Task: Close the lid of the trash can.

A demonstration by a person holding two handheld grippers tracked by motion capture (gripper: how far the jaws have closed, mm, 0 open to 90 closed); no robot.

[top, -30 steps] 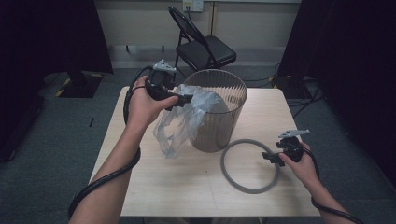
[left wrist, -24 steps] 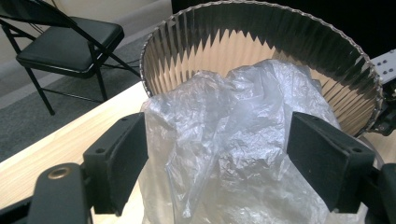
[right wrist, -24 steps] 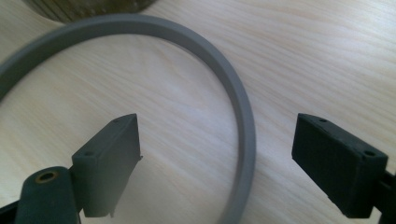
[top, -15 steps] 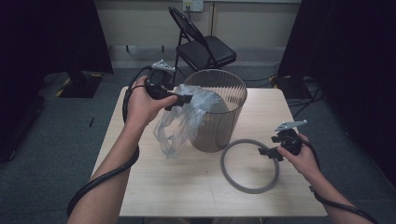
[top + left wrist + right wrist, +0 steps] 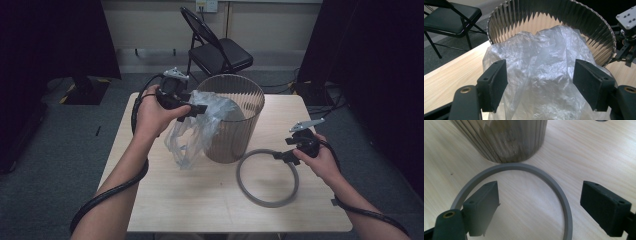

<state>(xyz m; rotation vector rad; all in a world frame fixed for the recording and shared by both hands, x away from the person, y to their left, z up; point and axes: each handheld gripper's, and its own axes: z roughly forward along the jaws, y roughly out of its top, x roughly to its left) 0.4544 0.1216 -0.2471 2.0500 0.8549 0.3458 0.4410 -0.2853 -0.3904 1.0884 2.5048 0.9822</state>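
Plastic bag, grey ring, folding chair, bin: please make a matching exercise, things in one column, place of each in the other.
1. clear plastic bag
2. grey ring
3. folding chair
4. ribbed bin

a. flat on the table
b. on the floor behind the table
c. draped over a rim
d. upright on the table

Pairs: 1-c, 2-a, 3-b, 4-d

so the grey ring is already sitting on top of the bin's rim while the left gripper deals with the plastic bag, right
Not quite. The grey ring lies flat on the table beside the bin, not on its rim; the high view and the right gripper view both show it. The rest holds: the left gripper is at the plastic bag draped over the bin's edge, jaws open around it.
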